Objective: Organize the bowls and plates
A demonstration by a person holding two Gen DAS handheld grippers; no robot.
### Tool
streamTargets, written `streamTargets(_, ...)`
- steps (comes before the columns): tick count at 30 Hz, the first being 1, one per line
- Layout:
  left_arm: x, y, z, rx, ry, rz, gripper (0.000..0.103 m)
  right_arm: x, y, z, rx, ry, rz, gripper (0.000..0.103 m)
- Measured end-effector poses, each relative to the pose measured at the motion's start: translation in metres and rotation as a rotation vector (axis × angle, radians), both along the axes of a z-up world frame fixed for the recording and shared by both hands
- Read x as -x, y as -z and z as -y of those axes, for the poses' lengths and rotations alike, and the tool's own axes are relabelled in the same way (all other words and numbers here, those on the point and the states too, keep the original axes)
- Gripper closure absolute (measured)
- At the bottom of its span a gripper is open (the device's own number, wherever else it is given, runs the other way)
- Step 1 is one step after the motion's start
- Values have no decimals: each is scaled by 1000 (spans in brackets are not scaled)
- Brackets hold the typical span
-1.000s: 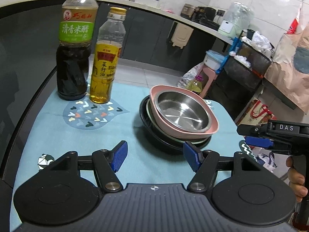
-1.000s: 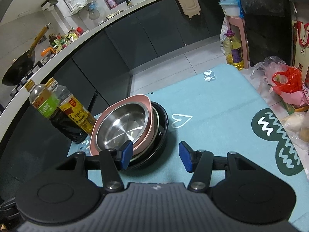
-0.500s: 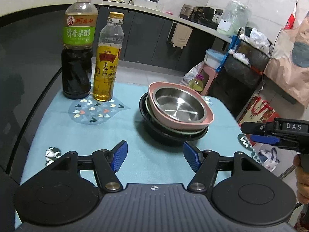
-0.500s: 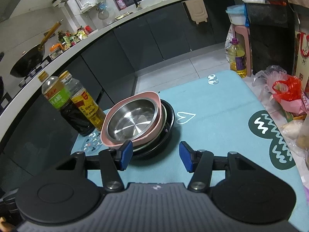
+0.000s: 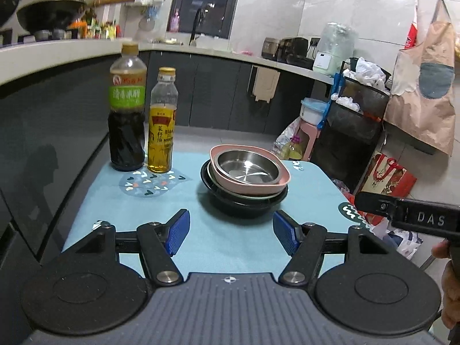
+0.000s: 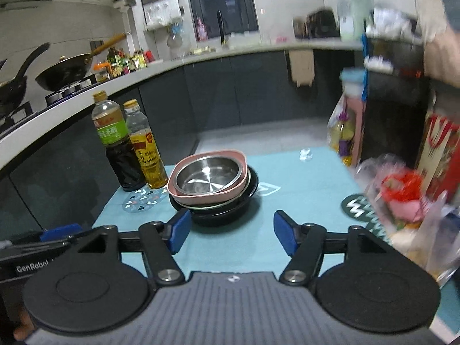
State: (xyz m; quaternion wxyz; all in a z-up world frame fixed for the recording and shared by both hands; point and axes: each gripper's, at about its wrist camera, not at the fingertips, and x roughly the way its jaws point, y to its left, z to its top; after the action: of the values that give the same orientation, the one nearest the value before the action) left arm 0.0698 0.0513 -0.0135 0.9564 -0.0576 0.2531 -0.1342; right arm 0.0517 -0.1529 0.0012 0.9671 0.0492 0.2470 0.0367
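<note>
Stacked near the middle of a light blue mat (image 5: 230, 247): a steel bowl (image 5: 248, 168) nested in a pink squarish bowl (image 5: 221, 176), over a pale green rim, all in a black bowl (image 5: 244, 205) at the bottom. Just left of the stack, two upright bottles side by side, a dark vinegar bottle (image 5: 127, 115) with a green label and an oil bottle (image 5: 162, 123) with a yellow cap, both at the far edge of a round patterned patch on the mat. Left gripper (image 5: 231, 231) short of the stack, blue pads wide apart, nothing between them but mat. Right gripper (image 6: 232, 231) likewise short of the stack, jaws just widened and standing well apart, empty, the black bowl's near rim showing just beyond the left pad. Seen only from the left wrist: the right gripper's black body lettered DAS at the right edge with fingers of a hand (image 5: 451, 296) below it, plus a sharp view of an apron hanging on the wall and a dark rack of bags. Seen only from the right wrist: the left gripper's body at the lower left edge, a heart outline (image 6: 267, 189) on the mat right of the stack, a red plastic bag (image 6: 402, 192), and two pans on the stove; right side of that view heavily blurred.
</note>
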Motion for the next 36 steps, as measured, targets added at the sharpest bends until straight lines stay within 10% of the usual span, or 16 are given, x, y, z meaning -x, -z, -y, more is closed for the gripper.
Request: streamTargets(36, 94, 11, 9, -139, -177, 19, 41, 94, 14, -49, 102, 23, 117, 47)
